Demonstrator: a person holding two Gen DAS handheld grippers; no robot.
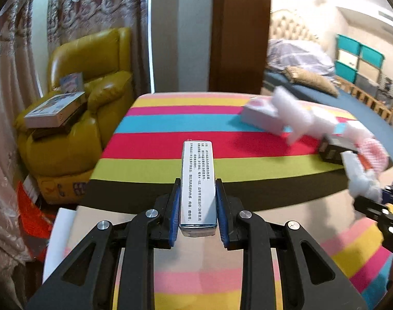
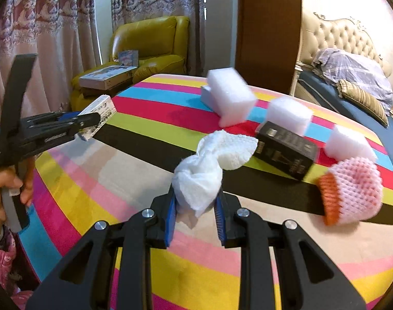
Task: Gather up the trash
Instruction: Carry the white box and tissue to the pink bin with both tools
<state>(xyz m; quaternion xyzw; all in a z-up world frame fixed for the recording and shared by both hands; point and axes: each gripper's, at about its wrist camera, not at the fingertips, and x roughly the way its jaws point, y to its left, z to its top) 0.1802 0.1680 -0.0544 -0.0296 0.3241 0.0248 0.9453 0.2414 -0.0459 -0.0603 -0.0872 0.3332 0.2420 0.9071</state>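
My left gripper point(image 1: 198, 196) is shut on a long white carton with printed text point(image 1: 197, 180) and holds it above the striped table point(image 1: 170, 124); it also shows in the right wrist view point(image 2: 97, 120). My right gripper point(image 2: 196, 204) is shut on a crumpled white paper towel point(image 2: 209, 168), lifted over the table point(image 2: 93, 193). On the table lie a black box point(image 2: 286, 152), a pink and orange foam net point(image 2: 351, 191) and white foam blocks point(image 2: 231, 98).
A yellow leather armchair point(image 1: 93, 82) with flat boxes point(image 1: 54, 108) on it stands left of the table. A bed point(image 2: 351, 77) with a tufted headboard lies to the right. Curtains hang behind. A brown door frame point(image 1: 237, 33) stands past the table's far edge.
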